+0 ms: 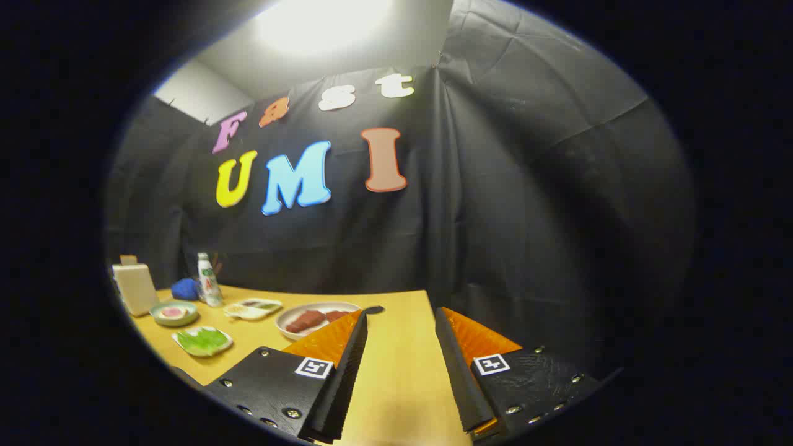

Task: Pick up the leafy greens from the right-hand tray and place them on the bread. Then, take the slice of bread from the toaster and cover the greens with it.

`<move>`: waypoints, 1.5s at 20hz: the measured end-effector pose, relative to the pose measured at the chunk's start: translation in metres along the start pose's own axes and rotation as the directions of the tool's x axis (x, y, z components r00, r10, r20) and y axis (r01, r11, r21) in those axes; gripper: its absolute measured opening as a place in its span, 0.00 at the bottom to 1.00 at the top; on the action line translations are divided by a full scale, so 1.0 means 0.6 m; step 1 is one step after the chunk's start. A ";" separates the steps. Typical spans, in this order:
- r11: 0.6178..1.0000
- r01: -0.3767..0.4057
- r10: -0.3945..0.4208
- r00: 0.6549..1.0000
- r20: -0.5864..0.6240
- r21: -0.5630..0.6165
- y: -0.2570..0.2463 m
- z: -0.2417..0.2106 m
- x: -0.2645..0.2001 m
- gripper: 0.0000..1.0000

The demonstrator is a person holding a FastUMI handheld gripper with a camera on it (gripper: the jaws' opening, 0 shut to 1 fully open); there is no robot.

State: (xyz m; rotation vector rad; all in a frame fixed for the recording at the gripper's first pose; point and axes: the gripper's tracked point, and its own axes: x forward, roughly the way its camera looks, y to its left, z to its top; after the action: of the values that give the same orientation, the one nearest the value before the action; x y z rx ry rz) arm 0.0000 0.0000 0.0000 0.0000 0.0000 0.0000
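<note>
the table looks like smooth, matt light wood; the booth wall is creased matt cloth; the gripper, fingers parted over bare tabletop, has ribbed inner finger faces and flat plates studded with shiny metal screws. the leafy greens look slightly glossy on a smooth white tray; the toaster has a smooth pale casing; the bottle looks like glossy plastic.

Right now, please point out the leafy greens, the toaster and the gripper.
leafy greens (204,339), gripper view, middle of the green heap.
toaster (135,288), gripper view, its pale front face.
gripper (401,313), gripper view, open gap between the fingertips.
</note>
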 end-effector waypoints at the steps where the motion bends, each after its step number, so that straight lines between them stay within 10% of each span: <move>1: 1.000 0.026 -0.027 0.999 -0.040 -0.017 0.010 -0.007 -0.010 0.68; 15: 0.991 -0.089 0.081 0.993 -0.083 -0.098 0.257 0.031 -0.103 0.68; 30: 0.950 -0.291 0.256 0.935 -0.245 -0.116 0.424 -0.087 -0.097 0.68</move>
State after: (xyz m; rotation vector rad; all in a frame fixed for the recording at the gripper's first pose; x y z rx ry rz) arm -0.0581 0.2541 -0.0520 -0.1522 0.2301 0.2807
